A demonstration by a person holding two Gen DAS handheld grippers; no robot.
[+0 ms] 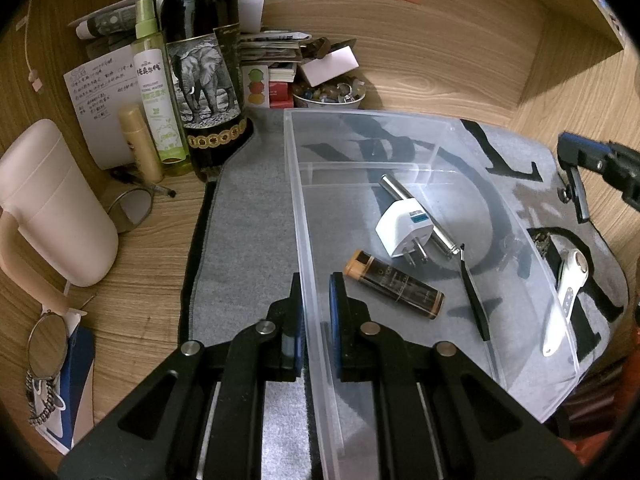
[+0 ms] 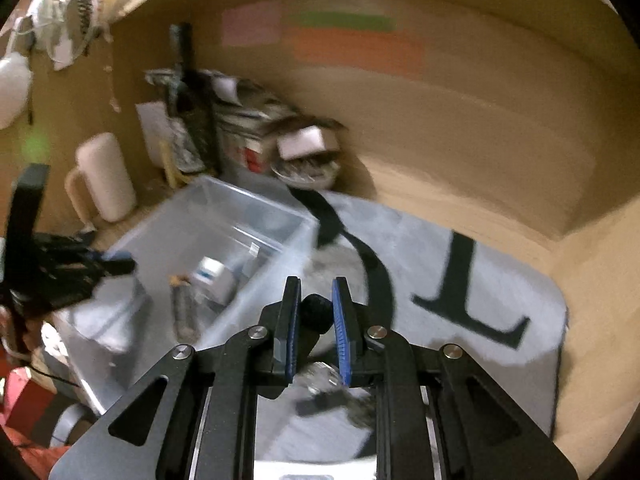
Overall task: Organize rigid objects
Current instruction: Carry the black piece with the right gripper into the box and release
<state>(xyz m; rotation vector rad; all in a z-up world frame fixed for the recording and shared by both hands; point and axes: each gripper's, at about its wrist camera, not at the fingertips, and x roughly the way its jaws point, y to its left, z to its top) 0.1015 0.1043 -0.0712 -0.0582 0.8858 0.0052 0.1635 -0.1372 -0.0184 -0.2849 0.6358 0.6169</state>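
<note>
A clear plastic bin (image 1: 400, 118) stands on a grey mat (image 1: 248, 216). In it lie a white plug adapter (image 1: 404, 228), a brown and black tube (image 1: 394, 284), a steel rod (image 1: 416, 212) and a thin black tool (image 1: 474, 300). My left gripper (image 1: 316, 320) is shut on the bin's left wall. A white handheld device (image 1: 568, 292) lies on the mat right of the bin. My right gripper (image 2: 316, 316) is shut on a small black knobbed object (image 2: 316, 312), held above the mat to the right of the bin (image 2: 224, 208). The right wrist view is blurred.
A wine bottle (image 1: 204, 68), a green spray bottle (image 1: 156, 88), a beige tube (image 1: 140, 144), a pink jug (image 1: 56, 204), glasses (image 1: 132, 208), papers and a bowl of small items (image 1: 328, 94) crowd the back left of the wooden desk. A round mirror (image 1: 48, 344) lies front left.
</note>
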